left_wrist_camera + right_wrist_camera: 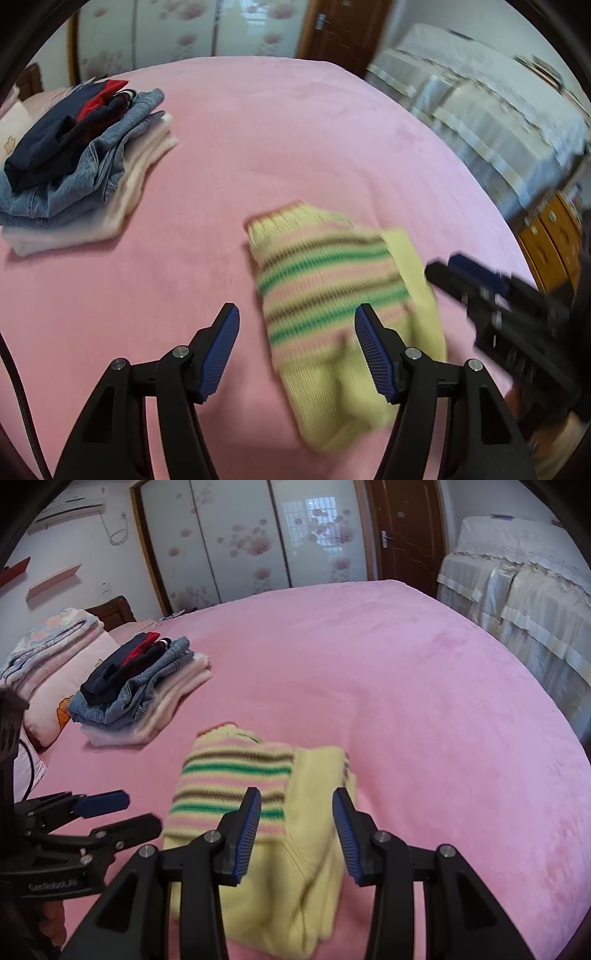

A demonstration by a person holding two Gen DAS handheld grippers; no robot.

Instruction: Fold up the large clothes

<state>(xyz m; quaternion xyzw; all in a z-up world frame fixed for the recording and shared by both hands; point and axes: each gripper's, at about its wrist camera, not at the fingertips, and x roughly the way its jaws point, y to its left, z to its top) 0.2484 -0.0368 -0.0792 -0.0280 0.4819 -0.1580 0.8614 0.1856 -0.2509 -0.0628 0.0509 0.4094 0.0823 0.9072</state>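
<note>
A yellow sweater with pink, green and brown stripes (332, 295) lies folded into a compact bundle on the pink bed (258, 147). It also shows in the right wrist view (258, 812). My left gripper (297, 328) is open and empty, hovering above the sweater's left part. My right gripper (295, 812) is open and empty, above the sweater's near end. In the left wrist view the right gripper (454, 269) shows at the sweater's right side. In the right wrist view the left gripper (129, 812) shows at the sweater's left side.
A stack of folded clothes (74, 166) with jeans and a navy and red garment sits at the far left of the bed, also in the right wrist view (140, 690). Pillows (55, 664) lie at the left. A covered cabinet (517, 609) stands beyond the right edge.
</note>
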